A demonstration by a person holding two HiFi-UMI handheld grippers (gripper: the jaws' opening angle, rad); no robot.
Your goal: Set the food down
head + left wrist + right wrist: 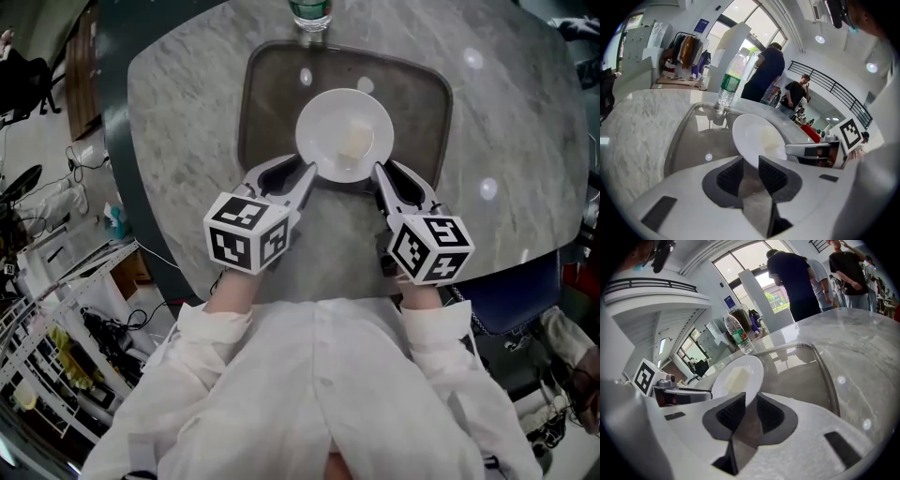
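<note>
A white plate [328, 127] carrying a pale piece of food [354, 142] hangs over a dark tray [272, 84] on the marble table. My left gripper [307, 178] is shut on the plate's near-left rim, and my right gripper [379, 176] is shut on its near-right rim. In the left gripper view the plate [754, 136] runs into the jaws of the left gripper [750, 171], with the tray [691, 145] below. In the right gripper view the plate [750, 369], with the food [735, 378] on it, enters the right gripper [750, 409].
A water bottle [310, 13] stands at the tray's far edge. The round marble table [178, 112] ends close to my body. Shelves and cables [56, 319] crowd the floor at left. People [766, 70] stand beyond the table.
</note>
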